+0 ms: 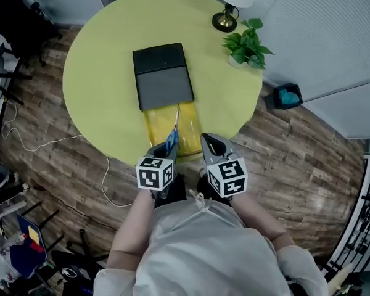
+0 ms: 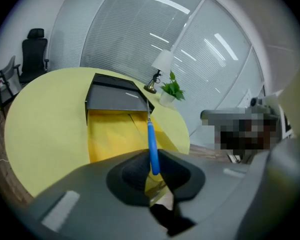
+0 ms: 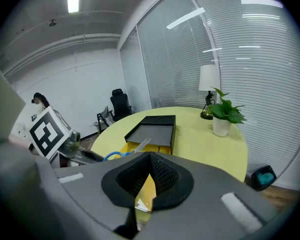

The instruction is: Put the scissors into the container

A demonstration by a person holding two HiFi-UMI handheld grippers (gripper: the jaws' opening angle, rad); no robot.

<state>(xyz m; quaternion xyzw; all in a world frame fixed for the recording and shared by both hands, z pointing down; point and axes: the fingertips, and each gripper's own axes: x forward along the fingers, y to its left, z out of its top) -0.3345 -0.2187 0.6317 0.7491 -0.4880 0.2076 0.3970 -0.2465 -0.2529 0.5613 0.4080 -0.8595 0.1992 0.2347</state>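
Grey left gripper (image 1: pixel 171 142), jaws pressed together on the blue handle of the scissors (image 1: pixel 174 131), which its own view shows edge-on between the pads, blades running forward. Held this way, probably, so the points lead over the yellow drawer (image 1: pixel 157 122) pulled out of the black container (image 1: pixel 162 73) toward the person; the scissors hang over the drawer's near end and are not yet let go. Whether the blade tips touch the drawer floor cannot be told. Right gripper (image 1: pixel 213 143), just beside the left at the table's near edge, jaws closed with nothing between them; apparently idle, kept clear of the drawer. Round yellow-green table (image 1: pixel 105 60) bears the container at centre, with a lamp (image 1: pixel 228 11) and a potted plant (image 1: pixel 246 45) well apart at the far rim. The lower handle loop is hidden behind the left gripper's body; the drawer's inside is partly covered by the scissors.
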